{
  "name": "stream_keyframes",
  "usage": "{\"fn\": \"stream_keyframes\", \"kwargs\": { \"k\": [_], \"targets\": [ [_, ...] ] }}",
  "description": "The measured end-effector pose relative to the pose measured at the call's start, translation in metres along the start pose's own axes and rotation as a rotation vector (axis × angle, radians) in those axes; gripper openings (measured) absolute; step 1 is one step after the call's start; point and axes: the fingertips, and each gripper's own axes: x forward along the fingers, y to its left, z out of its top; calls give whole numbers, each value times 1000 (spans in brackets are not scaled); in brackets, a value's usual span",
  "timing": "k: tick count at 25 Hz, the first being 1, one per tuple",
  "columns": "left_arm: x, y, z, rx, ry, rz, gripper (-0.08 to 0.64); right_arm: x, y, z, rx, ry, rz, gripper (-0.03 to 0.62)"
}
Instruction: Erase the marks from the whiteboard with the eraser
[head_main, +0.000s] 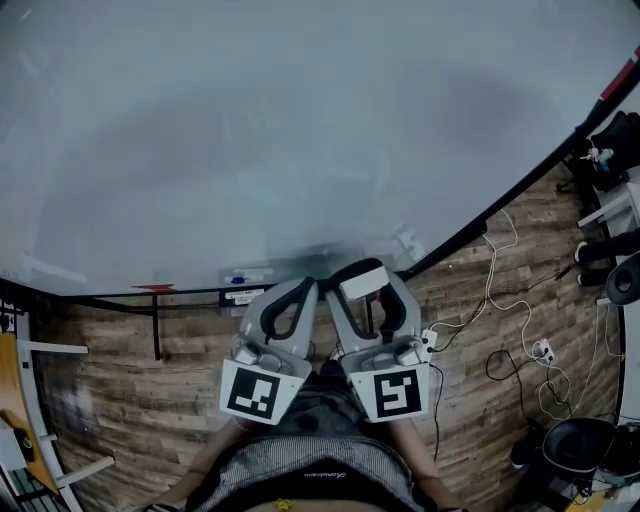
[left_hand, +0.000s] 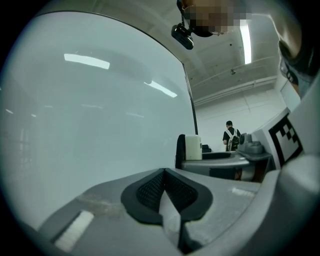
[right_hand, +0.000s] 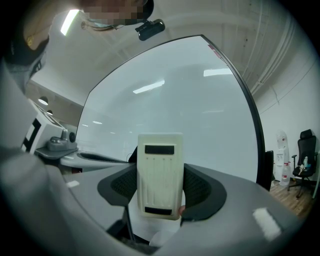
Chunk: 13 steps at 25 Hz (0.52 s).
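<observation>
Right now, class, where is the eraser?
The eraser sits clamped in the right gripper, low-centre in the head view, at the whiteboard's bottom edge, just right of the shut left gripper.

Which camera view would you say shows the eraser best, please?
The right gripper view: the eraser fills the middle, its whole face plain, clamped between the jaws. The head view shows only its top end, small; the left gripper view shows it side-on, farther off.
</observation>
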Motion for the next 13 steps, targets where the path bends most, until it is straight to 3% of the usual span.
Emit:
{"fn": "stream_keyframes", "kwargs": {
  "k": [13],
  "targets": [
    [2, -1, -5, 2, 8, 1, 3, 0, 2, -4, -10, 5, 5, 261]
  ]
}}
